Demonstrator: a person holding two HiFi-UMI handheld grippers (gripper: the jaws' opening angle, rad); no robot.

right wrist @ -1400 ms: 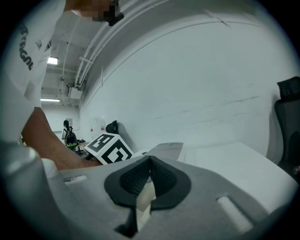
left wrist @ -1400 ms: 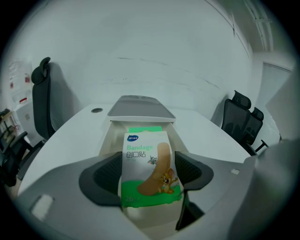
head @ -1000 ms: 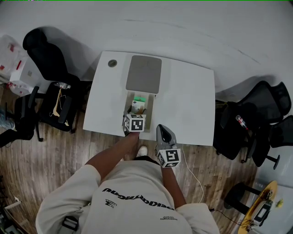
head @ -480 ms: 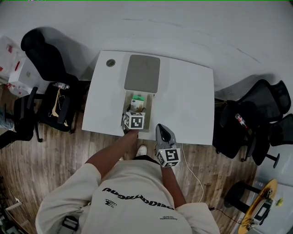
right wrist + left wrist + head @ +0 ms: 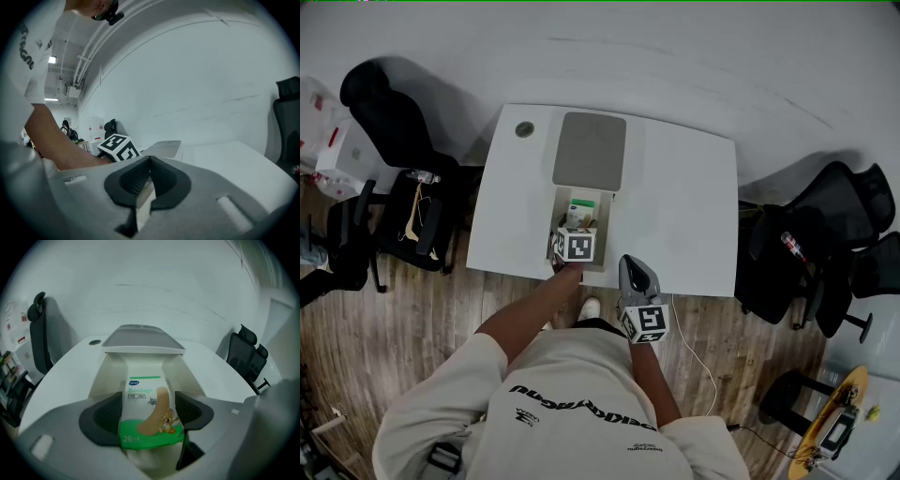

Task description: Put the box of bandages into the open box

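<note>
The white and green box of bandages (image 5: pixel 149 411) sits between the black pads of my left gripper (image 5: pixel 146 413), which is shut on it. It hangs over the hollow of the open white box (image 5: pixel 108 376), whose grey lid (image 5: pixel 140 337) stands flipped back at the far end. In the head view the left gripper (image 5: pixel 574 242) is above the open box (image 5: pixel 607 230) at the table's near edge, with the bandage box (image 5: pixel 580 210) showing just beyond it. My right gripper (image 5: pixel 635 275) is held at the table's front edge, jaws shut and empty (image 5: pixel 149 180).
The white table (image 5: pixel 684 206) carries a small round grommet (image 5: pixel 524 130) at its back left corner. Black office chairs stand at the left (image 5: pixel 389 122) and right (image 5: pixel 834 234) of the table. A white cable (image 5: pixel 698 356) trails over the wooden floor.
My left gripper with the bandage box has stayed over the open box, shifting only slightly. The right gripper has not moved.
</note>
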